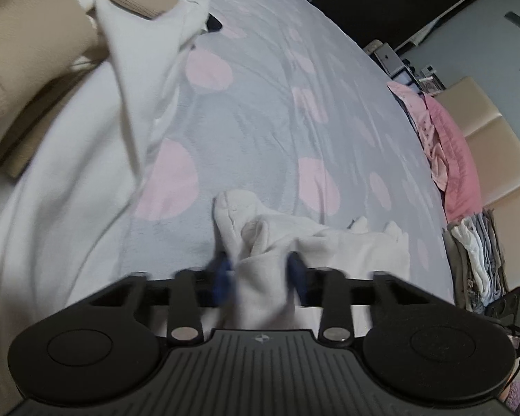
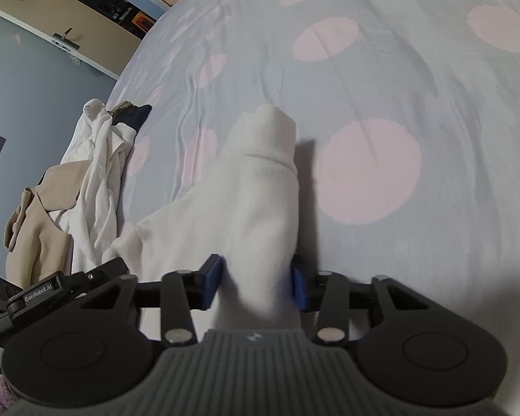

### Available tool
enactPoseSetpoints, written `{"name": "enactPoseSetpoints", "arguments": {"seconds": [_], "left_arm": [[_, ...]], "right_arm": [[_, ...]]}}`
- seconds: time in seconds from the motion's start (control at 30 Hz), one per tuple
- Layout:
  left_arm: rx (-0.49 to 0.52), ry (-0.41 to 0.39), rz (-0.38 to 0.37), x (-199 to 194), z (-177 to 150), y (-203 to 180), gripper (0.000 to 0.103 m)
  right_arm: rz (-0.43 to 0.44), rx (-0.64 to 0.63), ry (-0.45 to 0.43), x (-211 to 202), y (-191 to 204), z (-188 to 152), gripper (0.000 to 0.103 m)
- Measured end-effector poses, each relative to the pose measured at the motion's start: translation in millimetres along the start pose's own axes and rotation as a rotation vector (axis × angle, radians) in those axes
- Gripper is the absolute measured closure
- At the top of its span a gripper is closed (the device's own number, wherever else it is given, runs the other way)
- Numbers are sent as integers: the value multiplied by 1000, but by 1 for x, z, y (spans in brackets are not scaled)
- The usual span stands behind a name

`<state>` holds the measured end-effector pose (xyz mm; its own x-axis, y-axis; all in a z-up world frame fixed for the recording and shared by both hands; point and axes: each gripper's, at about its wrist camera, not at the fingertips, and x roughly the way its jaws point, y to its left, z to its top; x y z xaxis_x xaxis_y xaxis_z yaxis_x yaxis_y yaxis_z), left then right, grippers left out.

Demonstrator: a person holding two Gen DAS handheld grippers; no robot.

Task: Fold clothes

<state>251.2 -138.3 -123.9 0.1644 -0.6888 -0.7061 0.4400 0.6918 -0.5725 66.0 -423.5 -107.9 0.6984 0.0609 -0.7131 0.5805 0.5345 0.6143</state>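
Dual pinch on white garment [image 2: 256, 187], mid-bed.
I have left gripper [image 1: 260, 274] and right gripper [image 2: 256, 280] pinching bunched cloth on the bedsheet [image 2: 416, 79]; uneven lifting could slip fabric out.

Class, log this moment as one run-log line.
left gripper: shut on white garment | right gripper: shut on white garment | surface: spotted bedsheet | fold: not yet made

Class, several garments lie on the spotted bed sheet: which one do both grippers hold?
The white fleecy garment, clamped in the left gripper and the right gripper. The beige top and white shirt lie untouched aside.
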Motion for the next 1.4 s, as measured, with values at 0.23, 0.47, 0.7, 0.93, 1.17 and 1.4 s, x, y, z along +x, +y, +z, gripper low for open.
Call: {"name": "enactPoseSetpoints", "arguments": {"seconds": [0.23, 0.47, 0.7, 0.93, 1.17, 1.4], "left_arm": [[119, -72, -10, -28, -3, -31, 87], [219, -182, -46, -77, -13, -74, 89], [312, -283, -141, -121, -41, -131, 90], [451, -295, -247, -133, -70, -204, 91], [531, -265, -393, -121, -100, -286, 91], [575, -153, -550, -75, -139, -370, 91]], "right_arm": [[-6, -104, -60, -20, 20, -3, 82], [13, -181, -165, -73, 42, -9, 83], [49, -223, -313, -156, 44, -28, 85], [27, -250, -479, -251, 21, -52, 86], [-43, -258, -607, -341, -23, -63, 86], [-161, -249, -682, -434, -83, -73, 86]]}}
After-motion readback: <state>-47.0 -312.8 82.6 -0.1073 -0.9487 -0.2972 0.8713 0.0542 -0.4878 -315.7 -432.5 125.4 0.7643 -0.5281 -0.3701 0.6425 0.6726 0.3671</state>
